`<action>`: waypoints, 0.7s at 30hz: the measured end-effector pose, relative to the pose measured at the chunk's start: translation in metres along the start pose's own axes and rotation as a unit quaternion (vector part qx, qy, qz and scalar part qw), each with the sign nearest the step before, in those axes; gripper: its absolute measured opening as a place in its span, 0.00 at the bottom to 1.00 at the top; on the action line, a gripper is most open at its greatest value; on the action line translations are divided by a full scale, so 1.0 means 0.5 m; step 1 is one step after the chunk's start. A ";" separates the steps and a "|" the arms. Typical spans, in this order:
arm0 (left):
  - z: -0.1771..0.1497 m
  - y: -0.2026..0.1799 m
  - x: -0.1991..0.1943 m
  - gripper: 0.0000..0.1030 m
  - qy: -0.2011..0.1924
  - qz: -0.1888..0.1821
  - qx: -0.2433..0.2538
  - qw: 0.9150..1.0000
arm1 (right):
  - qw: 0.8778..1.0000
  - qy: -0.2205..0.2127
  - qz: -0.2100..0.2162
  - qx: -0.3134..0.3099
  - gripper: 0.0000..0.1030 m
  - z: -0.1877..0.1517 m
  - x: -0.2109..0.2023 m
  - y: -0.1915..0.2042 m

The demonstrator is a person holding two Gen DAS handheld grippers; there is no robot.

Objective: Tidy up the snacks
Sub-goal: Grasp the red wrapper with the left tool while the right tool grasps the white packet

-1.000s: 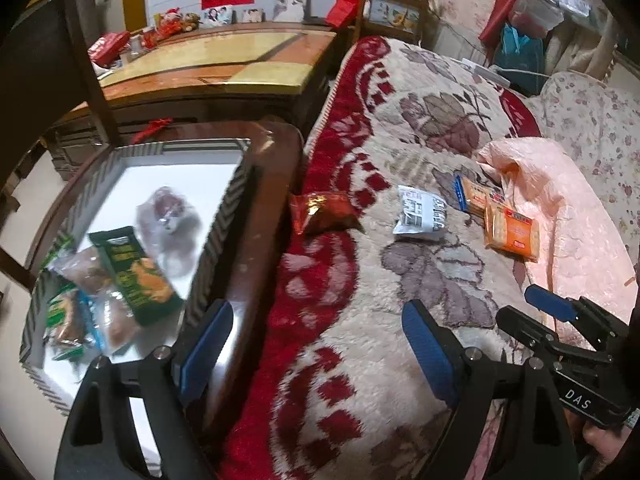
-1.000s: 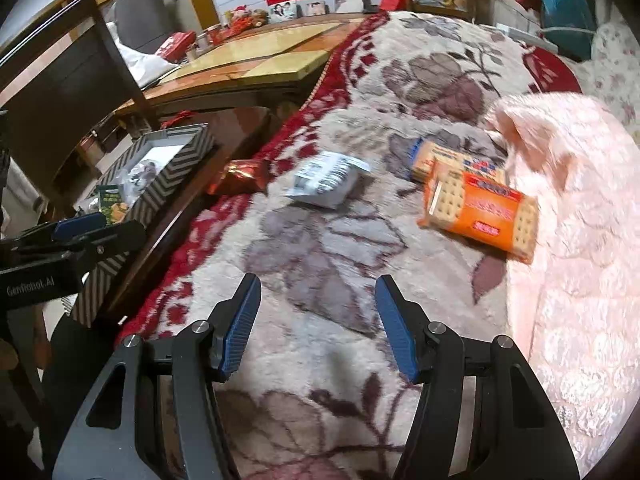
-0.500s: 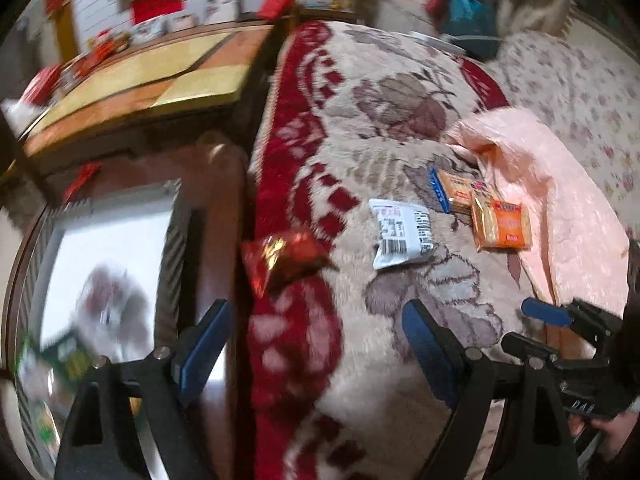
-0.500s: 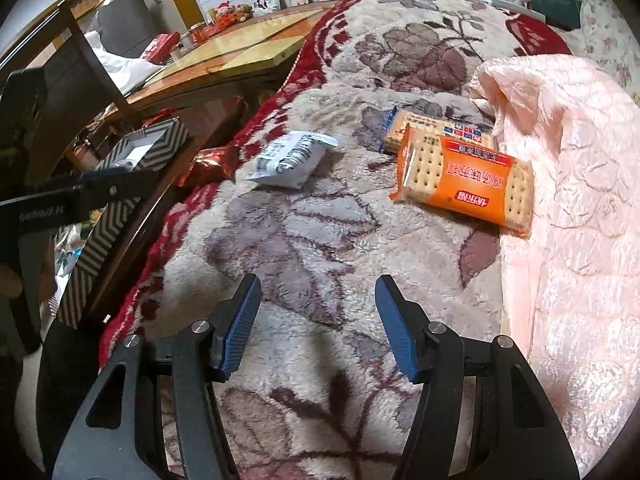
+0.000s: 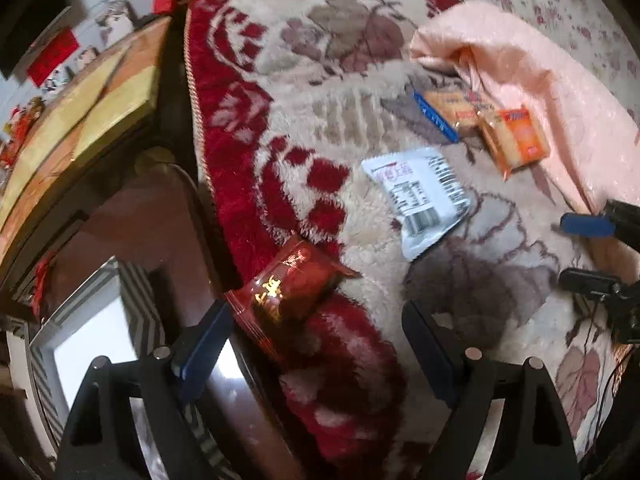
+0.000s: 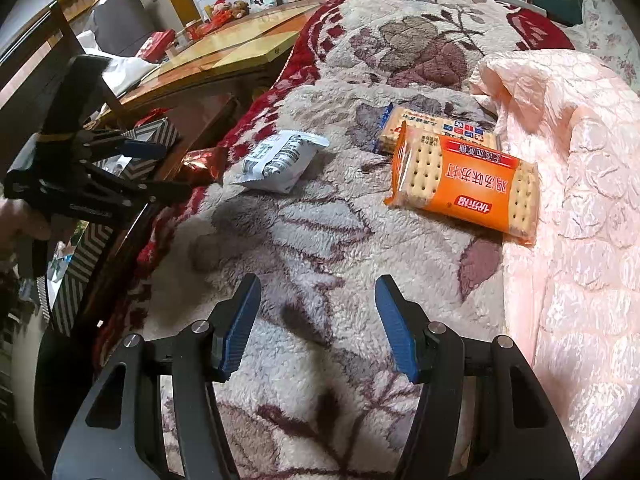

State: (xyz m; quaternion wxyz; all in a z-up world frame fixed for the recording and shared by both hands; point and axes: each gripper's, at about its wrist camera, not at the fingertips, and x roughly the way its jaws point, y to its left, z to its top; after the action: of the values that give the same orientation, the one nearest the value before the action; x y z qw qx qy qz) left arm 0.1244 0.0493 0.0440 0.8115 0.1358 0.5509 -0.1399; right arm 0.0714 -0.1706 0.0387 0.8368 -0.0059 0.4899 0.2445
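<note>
Left gripper (image 5: 316,344): jaws spread wide, nothing between the pads, poised above the red foil snack packet (image 5: 286,286); blue pads blurred in the left wrist view. Red foil snack packet: lying on the red border of the plush floral blanket (image 5: 360,152), at its edge beside the dark wooden side table (image 5: 152,224); printing unreadable through glare and blur; mostly hidden behind the left gripper in the right wrist view. Striped box (image 5: 132,300): only a corner and pale interior visible at lower left, rest cut off by the frame and by the gripper body; contents not visible. Right gripper (image 6: 316,328): jaws partly parted, empty, over bare blanket, well apart from every packet. White snack pouch (image 6: 280,158): flat on the blanket, between the red packet and the crackers, barcode side up. Orange cracker pack (image 6: 468,184): lying partly over the blue-edged cracker pack (image 6: 436,124), just beside the pink quilt (image 6: 576,184); lower pack largely covered. Differences from a second earlier: left view rolled and swung off the box toward the blanket, box contents lost from sight, red packet now close under the left jaws; right view nearer the crackers; both jaw openings unchanged; packets unmoved.
</note>
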 end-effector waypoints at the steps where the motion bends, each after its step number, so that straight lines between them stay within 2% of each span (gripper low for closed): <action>1: 0.004 0.006 0.007 0.85 0.005 -0.002 0.002 1.000 | 1.000 0.000 0.000 0.000 0.58 0.001 0.001 0.000; 4: 0.015 0.019 0.027 0.81 0.022 -0.012 0.010 1.000 | 1.000 0.002 0.000 0.001 0.58 0.003 0.006 -0.003; 8: 0.018 0.023 0.060 0.62 0.055 -0.011 0.028 0.998 | 1.000 0.005 0.000 0.003 0.58 0.004 0.013 -0.006; 10: 0.019 0.028 0.062 0.54 0.057 -0.027 0.020 0.998 | 1.000 0.006 0.000 0.004 0.58 0.005 0.015 -0.007; 12: 0.021 0.032 0.056 0.34 0.052 -0.036 0.011 0.998 | 1.000 0.007 0.001 0.006 0.58 0.004 0.019 -0.009; 21: 0.005 0.002 0.030 0.26 0.033 -0.050 -0.018 0.998 | 1.000 -0.001 0.006 -0.003 0.58 0.019 0.016 0.007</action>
State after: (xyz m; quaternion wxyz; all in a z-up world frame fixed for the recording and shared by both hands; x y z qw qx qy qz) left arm 0.1320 0.0480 0.0309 0.7873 0.0979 0.5858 -0.1655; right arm 0.0807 -0.1619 0.0377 0.8358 -0.0056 0.4883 0.2508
